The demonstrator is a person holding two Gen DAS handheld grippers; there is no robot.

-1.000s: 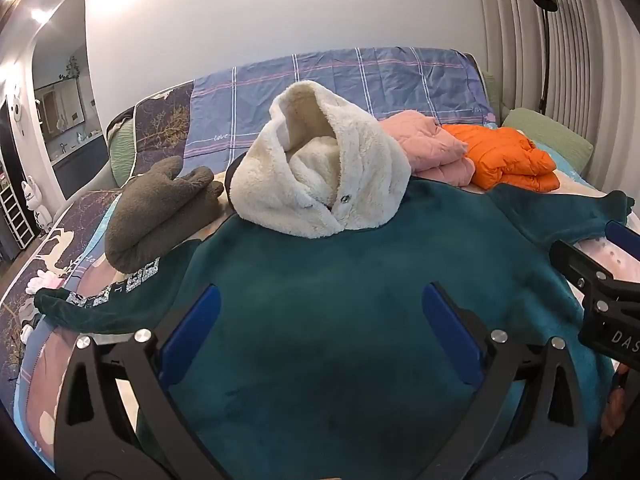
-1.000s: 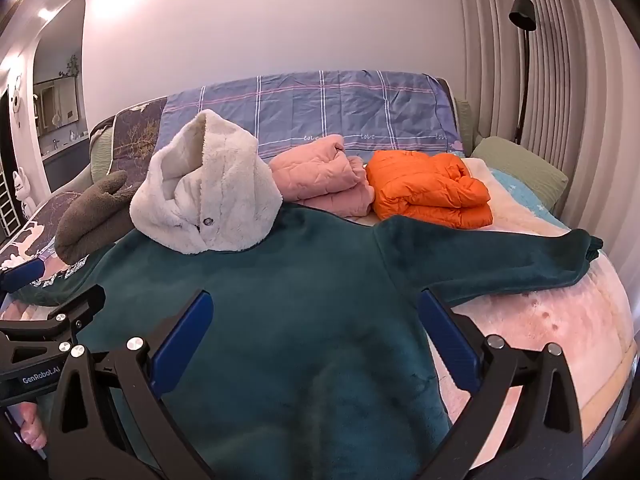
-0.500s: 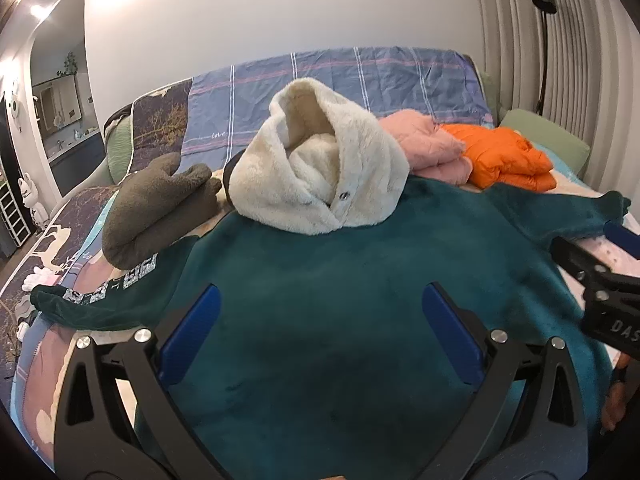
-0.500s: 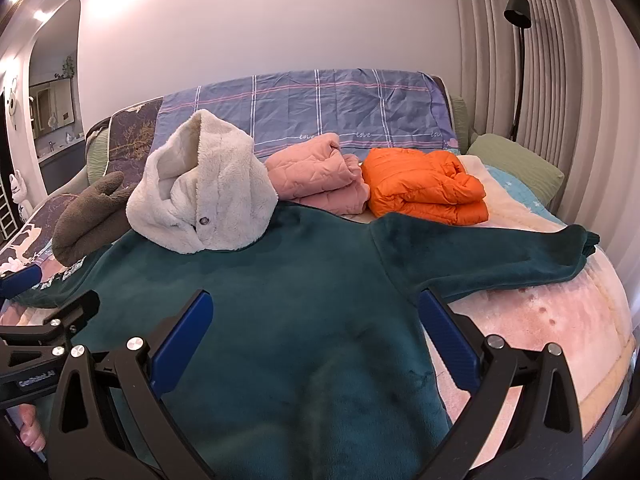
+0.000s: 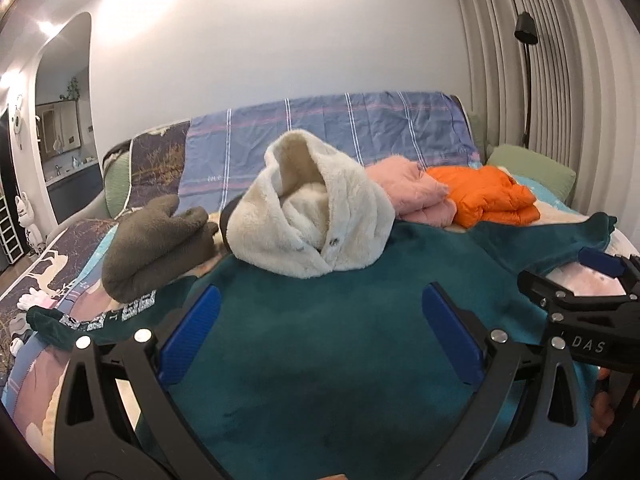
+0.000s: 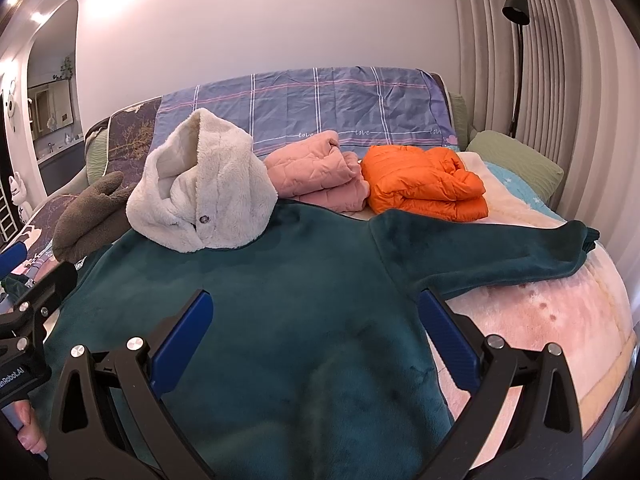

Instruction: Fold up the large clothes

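Observation:
A large dark teal fleece garment (image 5: 328, 332) (image 6: 304, 304) lies spread flat on the bed, both sleeves stretched out sideways. Its right sleeve (image 6: 492, 252) reaches toward the bed's right edge; its left sleeve (image 5: 92, 320) carries white lettering. My left gripper (image 5: 320, 312) hovers open above the garment's middle with nothing between its blue pads. My right gripper (image 6: 316, 308) is also open and empty over the garment's right half, its right fingertip near the armpit. Each gripper shows at the edge of the other's view.
A cream fluffy hooded jacket (image 6: 204, 204) rests on the teal garment's collar. Behind lie a folded pink quilted jacket (image 6: 320, 176), a folded orange puffer (image 6: 424, 184) and an olive fleece bundle (image 5: 156, 244). A green pillow (image 6: 516, 160) and floor lamp (image 6: 516, 12) stand at right.
Both grippers have tilted slightly upward and drawn back a little; the clothes sit lower in both views. The jaws stay open. No garment has moved.

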